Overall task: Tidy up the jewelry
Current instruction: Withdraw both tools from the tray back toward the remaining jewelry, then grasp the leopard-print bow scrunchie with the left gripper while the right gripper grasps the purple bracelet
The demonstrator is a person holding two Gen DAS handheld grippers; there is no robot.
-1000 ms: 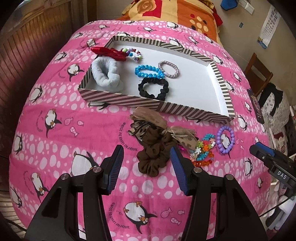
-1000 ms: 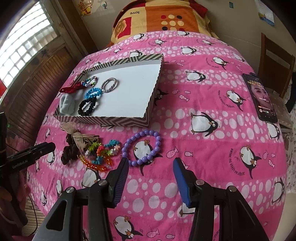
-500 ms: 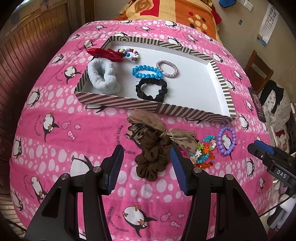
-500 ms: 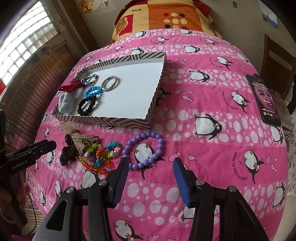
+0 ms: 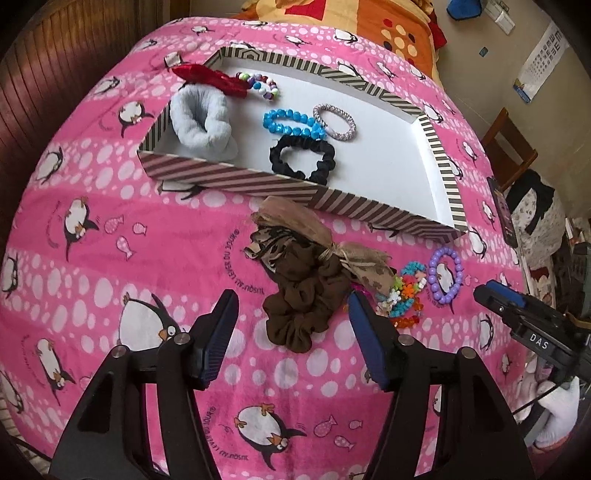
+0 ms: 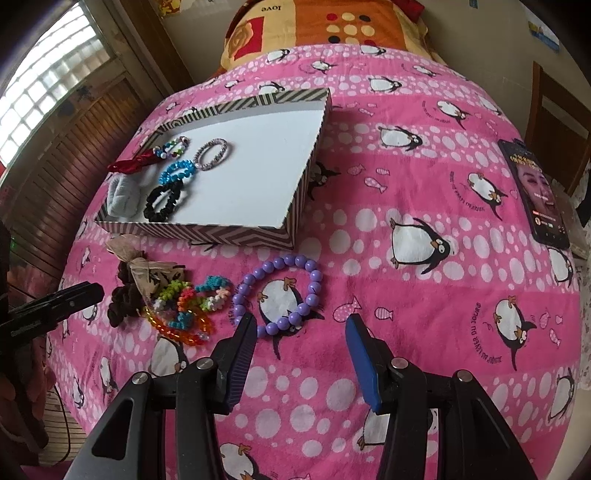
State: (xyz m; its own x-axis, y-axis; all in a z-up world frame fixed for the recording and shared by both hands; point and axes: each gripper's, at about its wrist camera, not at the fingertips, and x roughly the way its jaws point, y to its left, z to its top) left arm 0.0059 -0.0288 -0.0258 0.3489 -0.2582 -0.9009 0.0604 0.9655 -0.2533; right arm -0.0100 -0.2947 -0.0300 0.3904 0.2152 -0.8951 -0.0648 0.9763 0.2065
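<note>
A striped box (image 5: 236,176) (image 6: 295,206) on the pink penguin blanket holds a grey scrunchie (image 5: 201,123), a black scrunchie (image 5: 302,158), a blue bead bracelet (image 5: 291,123), a silver band (image 5: 334,122), a red hair tie (image 5: 212,79) and a multicolour bracelet (image 5: 258,84). In front of it lie a brown scrunchie (image 5: 299,306) with a tan bow (image 5: 295,221), colourful bands (image 6: 188,306) and a purple bead bracelet (image 6: 280,293). My left gripper (image 5: 290,315) is open, just above the brown scrunchie. My right gripper (image 6: 301,332) is open, just short of the purple bracelet.
A phone (image 6: 535,192) lies at the blanket's right side. An orange pillow (image 6: 325,29) sits at the far end. A wooden chair (image 5: 509,147) stands beyond the right edge of the bed. A wood-panelled wall (image 6: 66,155) runs along the left.
Both grippers have drifted slightly forward and down toward the items on the blanket. Both stay open. No object has moved.
</note>
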